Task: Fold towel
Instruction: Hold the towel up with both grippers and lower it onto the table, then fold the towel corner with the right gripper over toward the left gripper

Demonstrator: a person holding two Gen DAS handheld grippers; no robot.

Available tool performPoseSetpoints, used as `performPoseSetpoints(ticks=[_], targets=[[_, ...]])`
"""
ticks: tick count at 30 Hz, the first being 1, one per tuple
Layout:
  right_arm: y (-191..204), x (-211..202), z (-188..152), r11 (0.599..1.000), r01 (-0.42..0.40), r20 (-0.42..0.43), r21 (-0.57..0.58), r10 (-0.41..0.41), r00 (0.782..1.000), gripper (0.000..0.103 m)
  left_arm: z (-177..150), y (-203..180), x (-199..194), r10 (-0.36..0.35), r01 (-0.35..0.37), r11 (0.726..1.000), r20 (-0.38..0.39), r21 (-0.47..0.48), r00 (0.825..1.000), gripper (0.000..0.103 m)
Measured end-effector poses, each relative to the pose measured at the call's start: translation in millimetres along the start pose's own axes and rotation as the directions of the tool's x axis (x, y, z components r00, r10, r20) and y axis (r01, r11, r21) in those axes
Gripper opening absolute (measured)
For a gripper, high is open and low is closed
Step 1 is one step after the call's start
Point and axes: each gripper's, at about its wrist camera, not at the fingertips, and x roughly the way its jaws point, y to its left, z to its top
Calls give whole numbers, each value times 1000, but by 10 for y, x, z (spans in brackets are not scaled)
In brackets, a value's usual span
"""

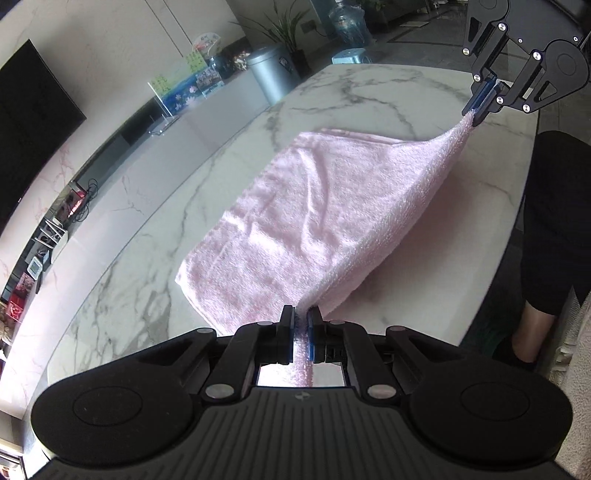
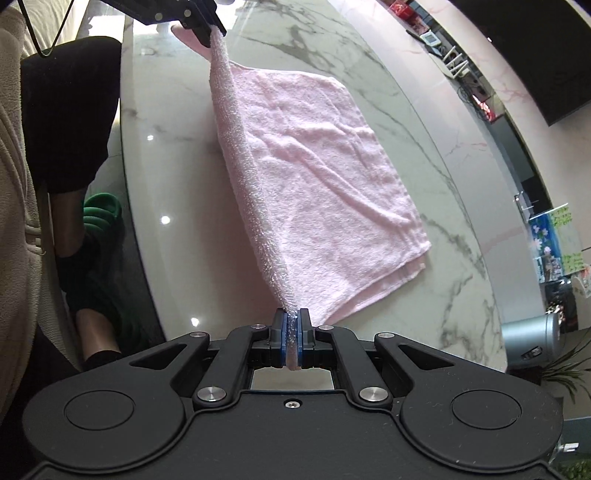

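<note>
A pink terry towel point(image 1: 314, 206) lies on the white marble table point(image 1: 155, 236), its near edge lifted and stretched taut between my two grippers. My left gripper point(image 1: 301, 314) is shut on one corner of that edge. My right gripper point(image 1: 480, 107) shows at the upper right, shut on the other corner. In the right wrist view the towel point(image 2: 325, 177) spreads flat to the right of the raised edge. My right gripper point(image 2: 291, 317) pinches its corner, and my left gripper point(image 2: 210, 31) holds the far corner at the top.
The table's rounded edge point(image 2: 129, 155) runs close by the person's legs point(image 2: 66, 110) and a green slipper point(image 2: 103, 214). A grey bin point(image 1: 271, 72), a water bottle point(image 1: 349, 26) and a low cabinet point(image 1: 147, 133) stand beyond the table.
</note>
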Motion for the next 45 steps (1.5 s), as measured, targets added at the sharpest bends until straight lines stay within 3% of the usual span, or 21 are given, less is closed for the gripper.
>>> performPoseSetpoints(ticks=[5, 10, 13, 18, 21, 25, 33, 45], targets=[[191, 151, -66, 998, -33, -6, 46, 33, 999, 3, -204, -147, 46, -64, 62, 997, -46, -44, 997, 8], [267, 211, -92, 997, -46, 0, 67, 46, 999, 3, -342, -124, -67, -128, 123, 987, -43, -106, 991, 30], [256, 245, -119, 995, -54, 1, 86, 54, 999, 3, -421, -60, -139, -168, 160, 976, -43, -148, 985, 36], [239, 306, -88, 994, -55, 13, 92, 54, 998, 3, -482, 103, -122, -105, 87, 973, -78, -212, 991, 35], [230, 313, -56, 995, -49, 18, 85, 48, 999, 3, -511, 230, -20, -97, 64, 964, -116, -259, 989, 15], [180, 277, -32, 996, -35, 18, 80, 34, 999, 3, -525, 277, 139, -99, 59, 970, -163, -236, 982, 9], [69, 250, 32, 997, -9, 12, 81, 8, 1000, 3, -572, 233, 296, -173, 135, 976, -228, -173, 958, 9], [-216, 236, 428, 998, 56, 22, 5, -56, 998, 3, -562, 177, 399, -202, 185, 979, -278, -87, 939, 8]])
